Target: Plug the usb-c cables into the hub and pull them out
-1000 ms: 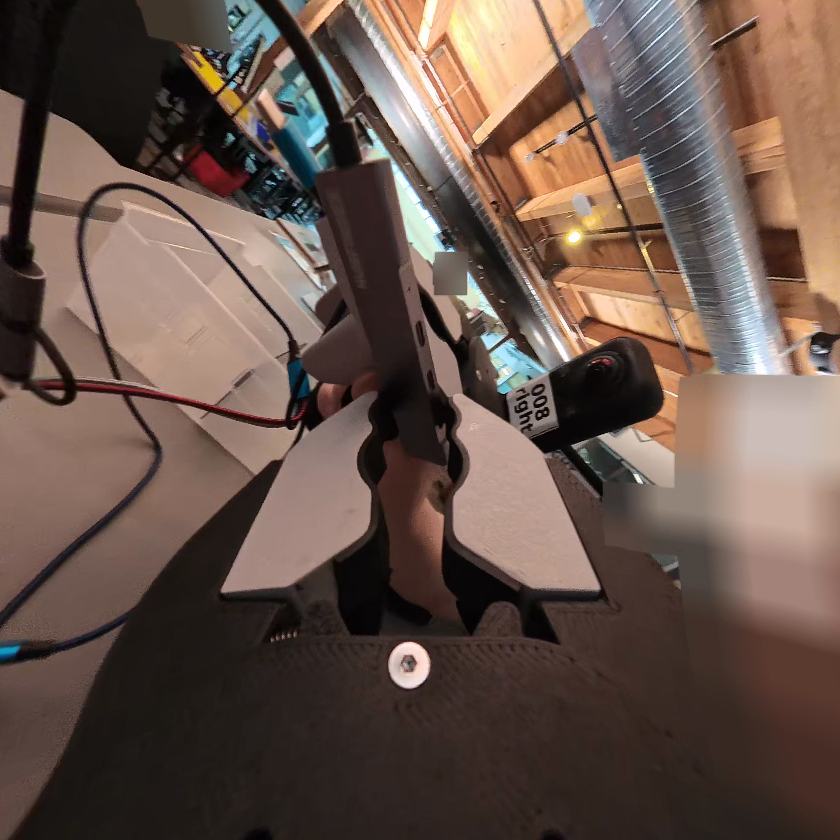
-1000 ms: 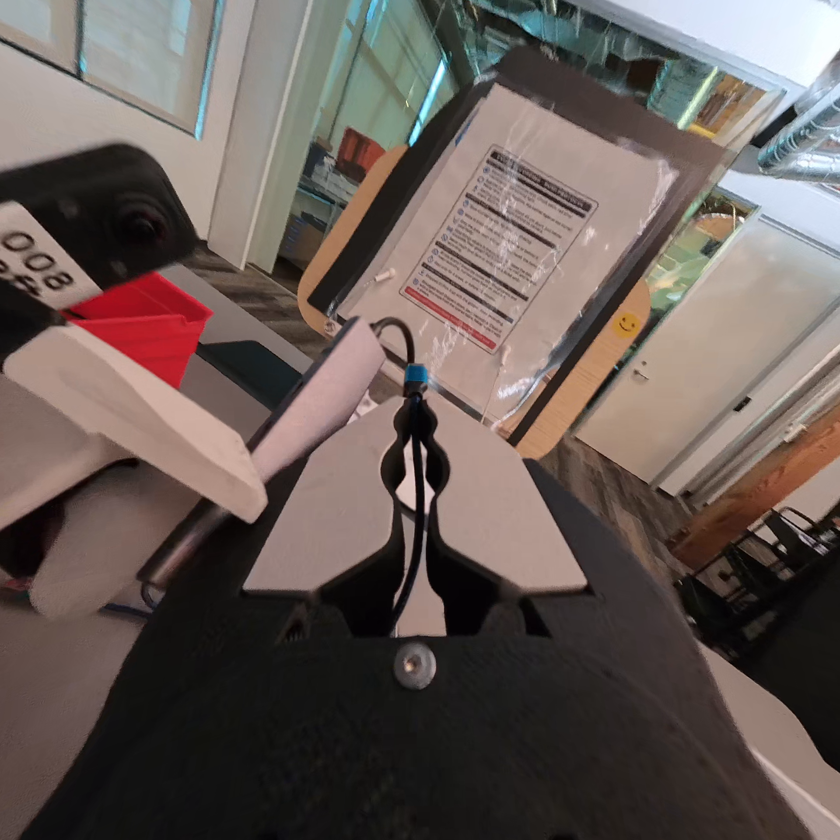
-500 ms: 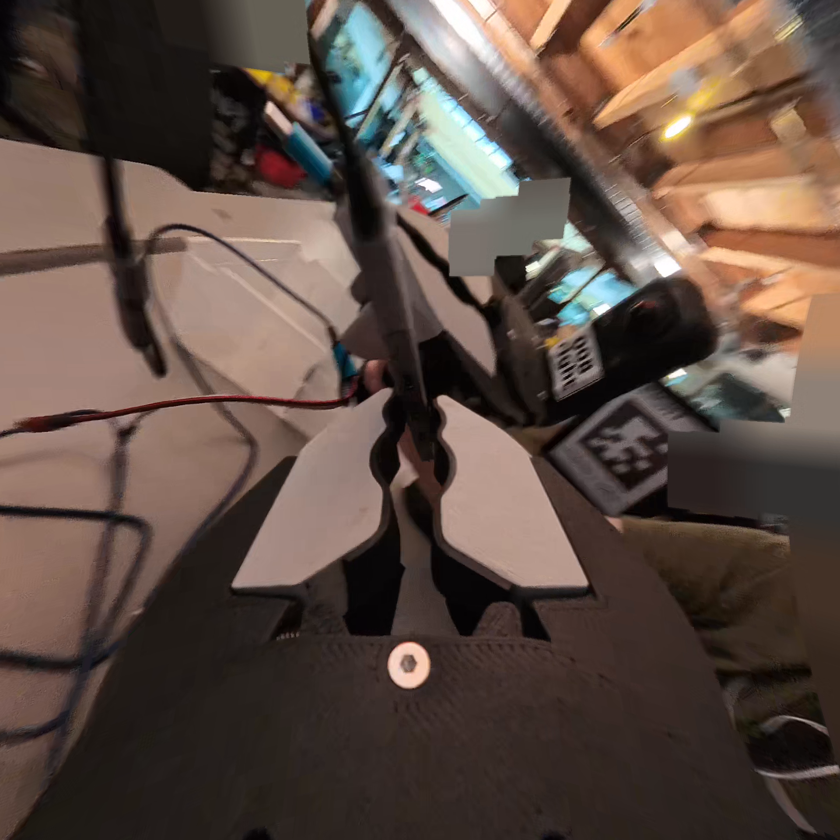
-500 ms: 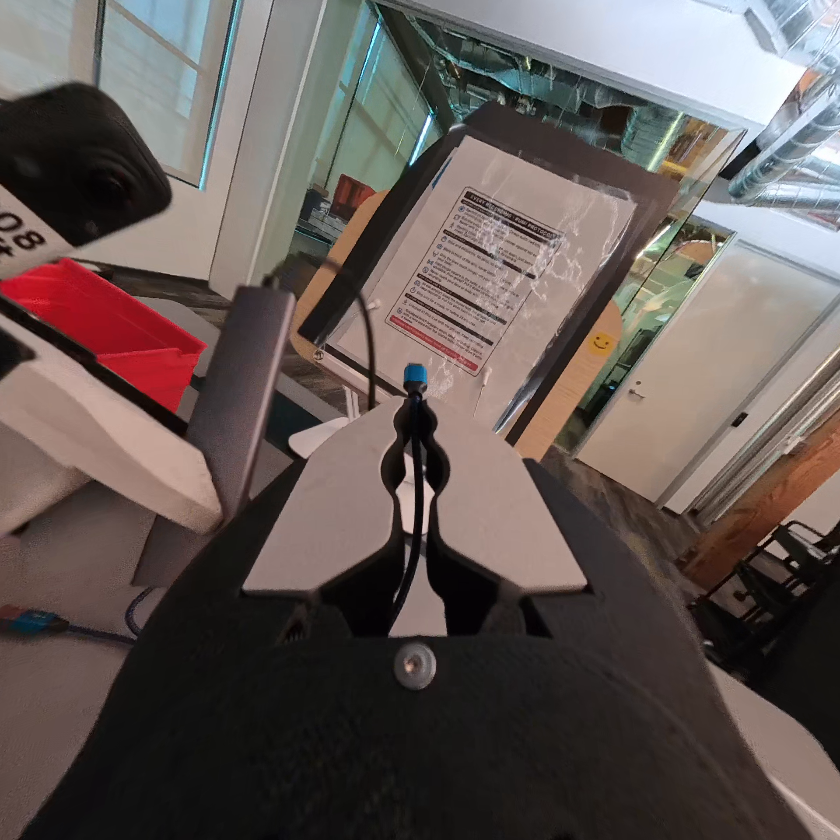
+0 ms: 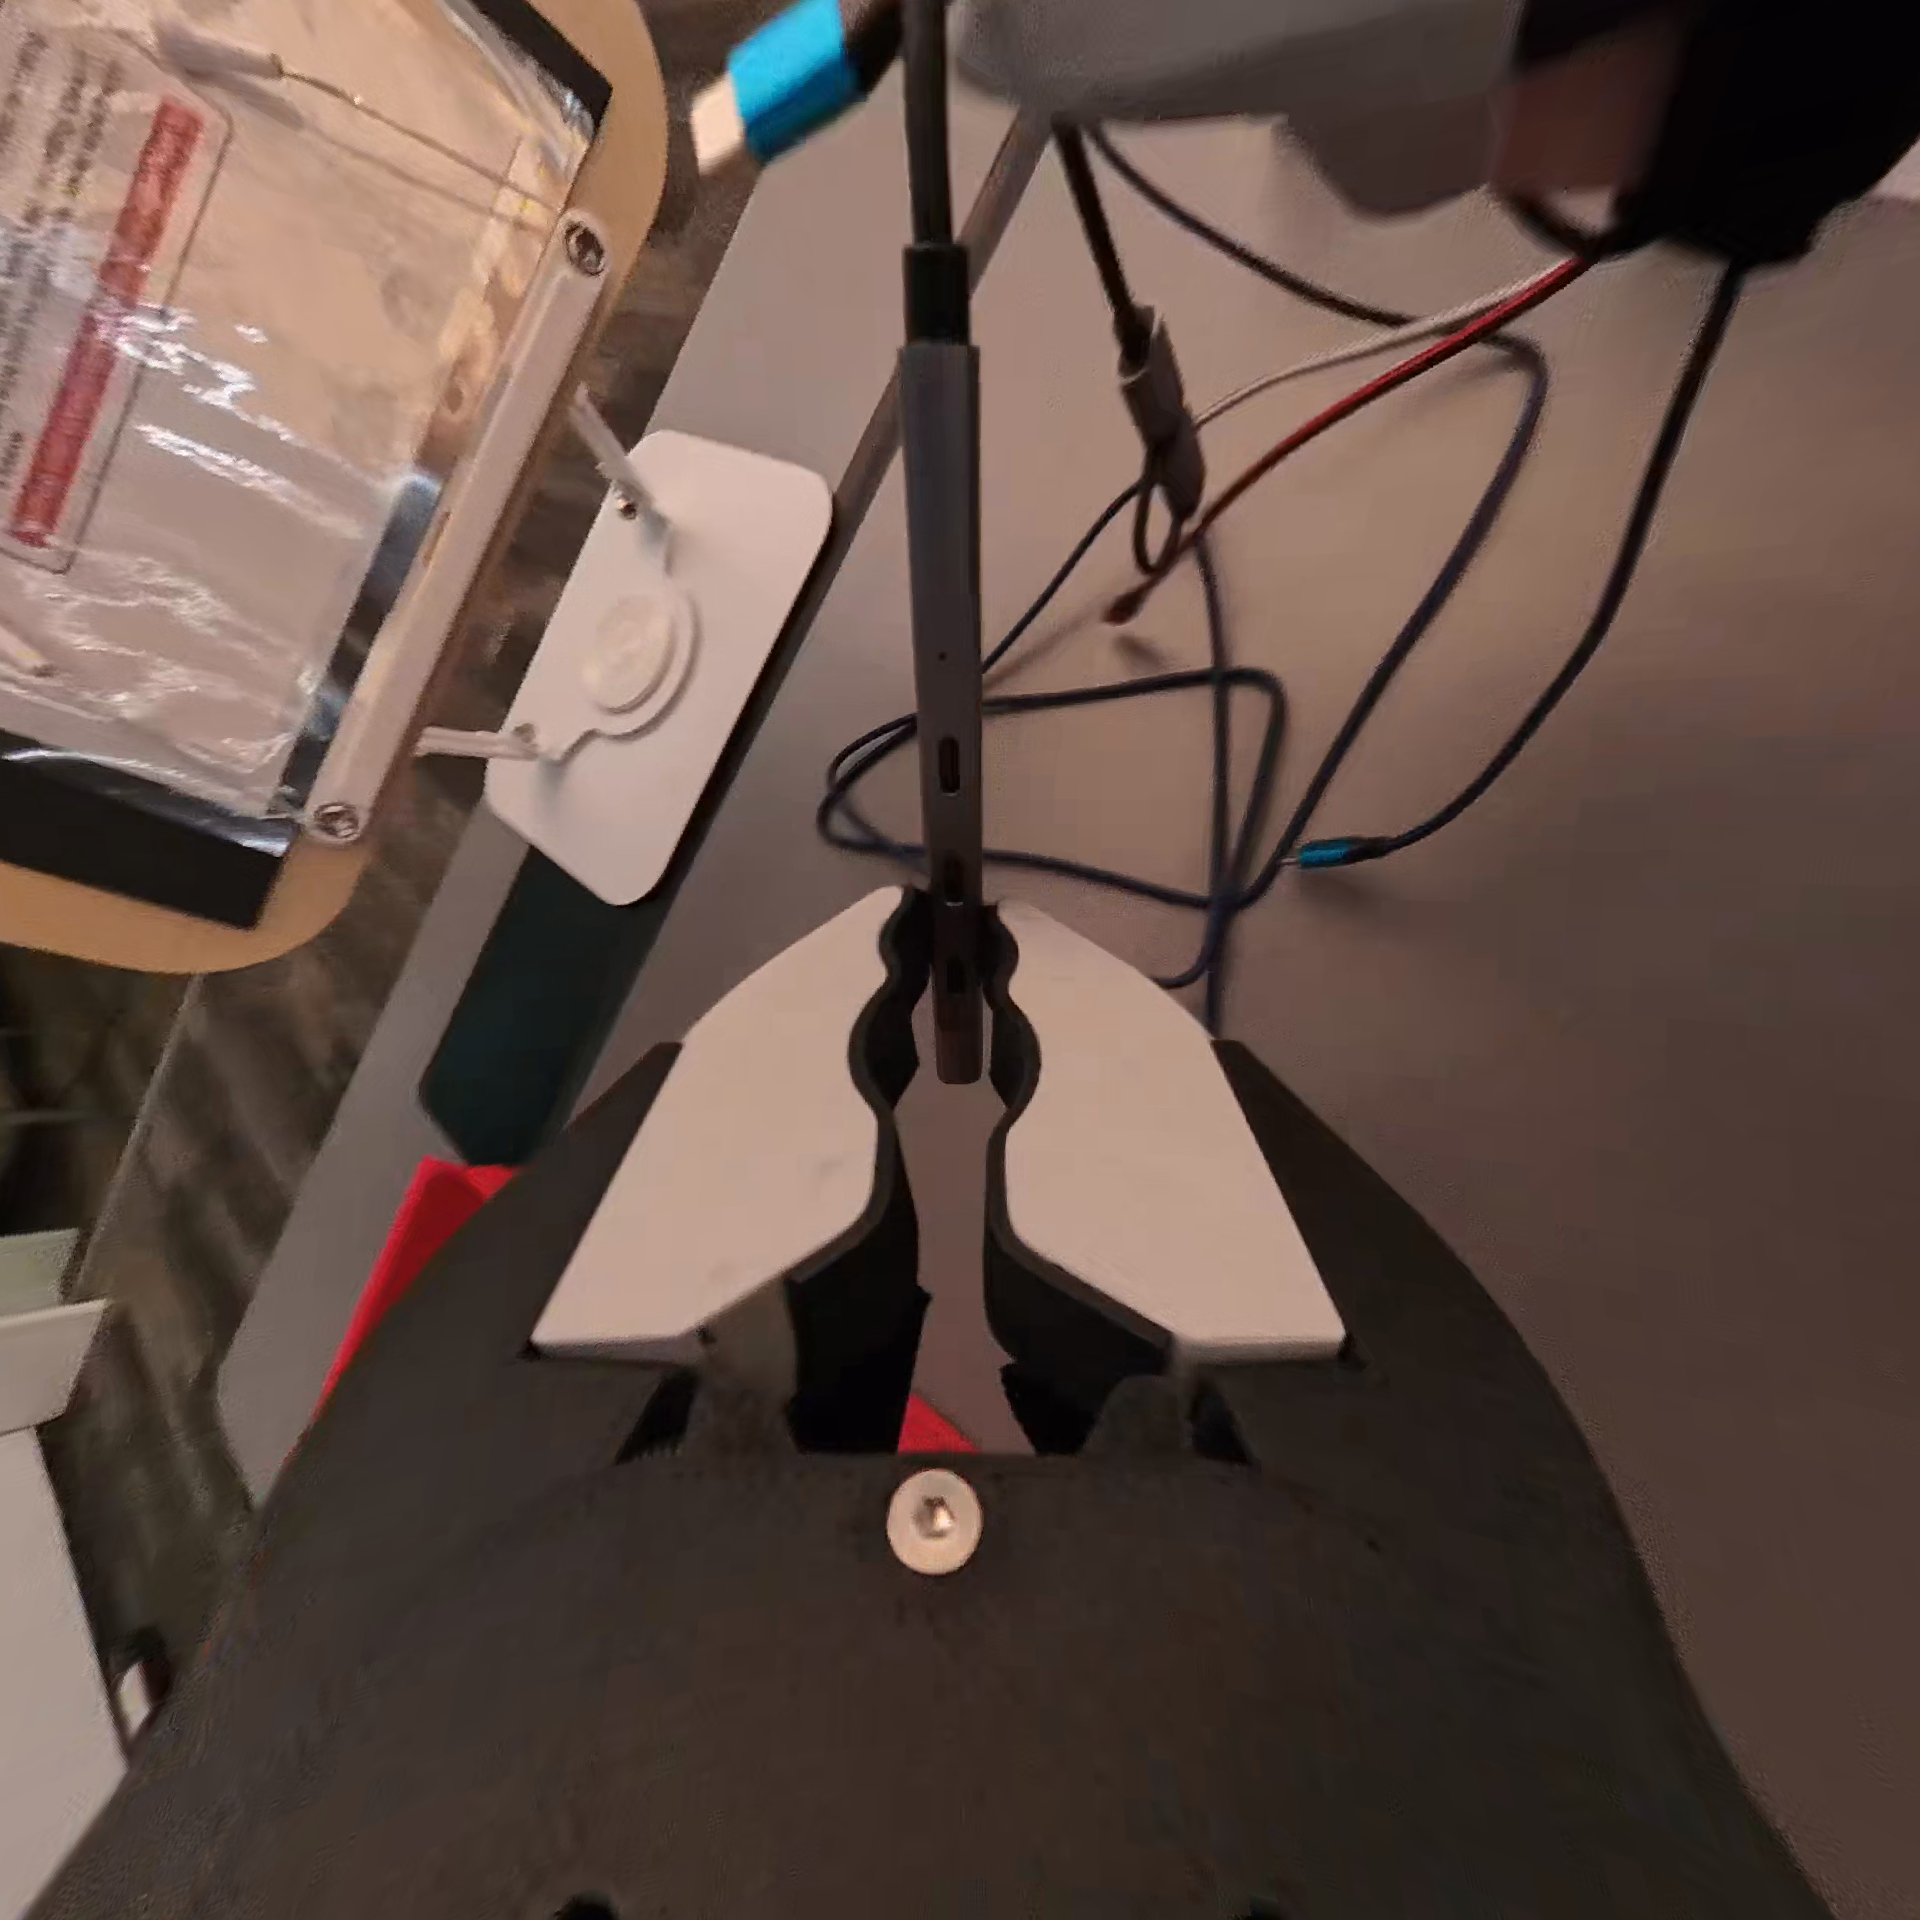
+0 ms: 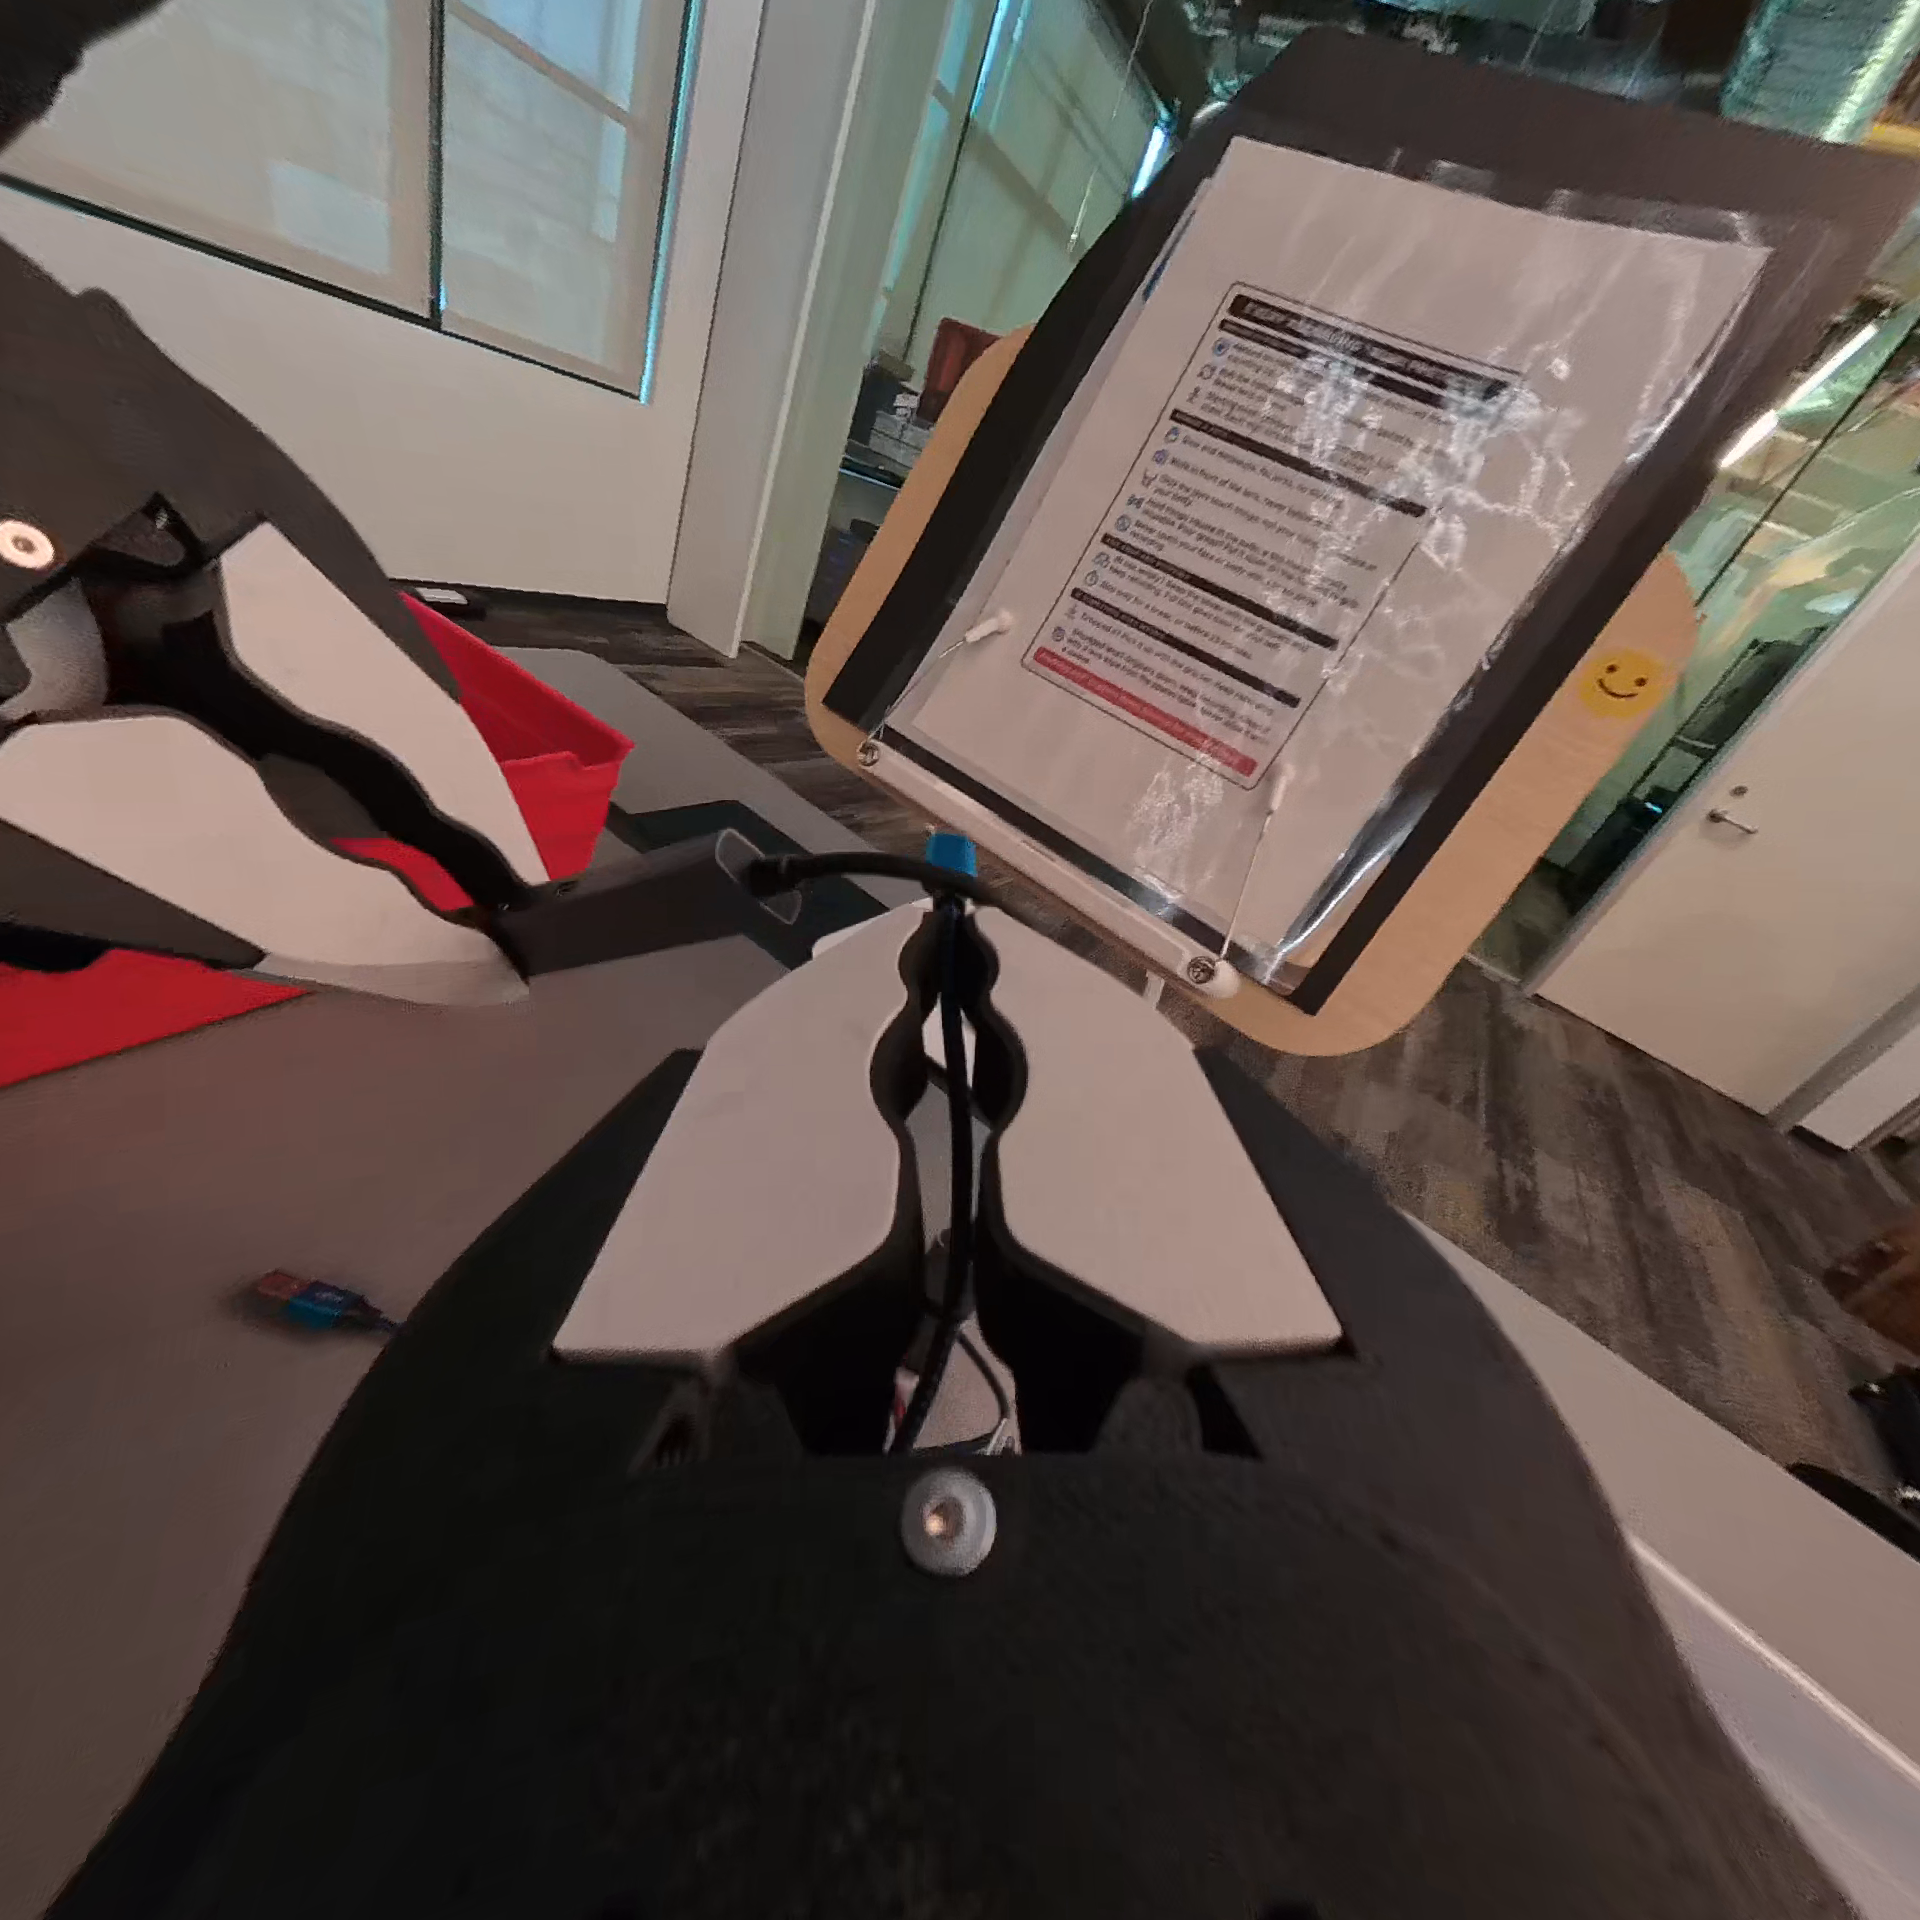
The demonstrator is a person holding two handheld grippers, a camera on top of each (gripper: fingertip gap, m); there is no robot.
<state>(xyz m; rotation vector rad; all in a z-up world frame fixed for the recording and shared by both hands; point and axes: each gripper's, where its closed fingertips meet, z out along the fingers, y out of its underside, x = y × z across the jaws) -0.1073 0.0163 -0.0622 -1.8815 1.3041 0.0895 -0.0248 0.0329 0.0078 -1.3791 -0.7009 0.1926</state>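
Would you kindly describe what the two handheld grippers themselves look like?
Both match: the left gripper and right gripper each have a textured black body with one silver screw in the centre. Their jaws are flat pale-grey plates edged with wavy black pads.

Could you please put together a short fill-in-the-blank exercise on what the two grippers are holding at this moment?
1. The left gripper is shut on the grey ____.
2. The right gripper pinches a dark cable whose connector has a ____ collar.
3. In the right wrist view, behind the left gripper, stands a ____ bin.
4. The oval port on the hub's edge, just ahead of the left fingertips, is ____.

Missing words: hub; blue; red; empty
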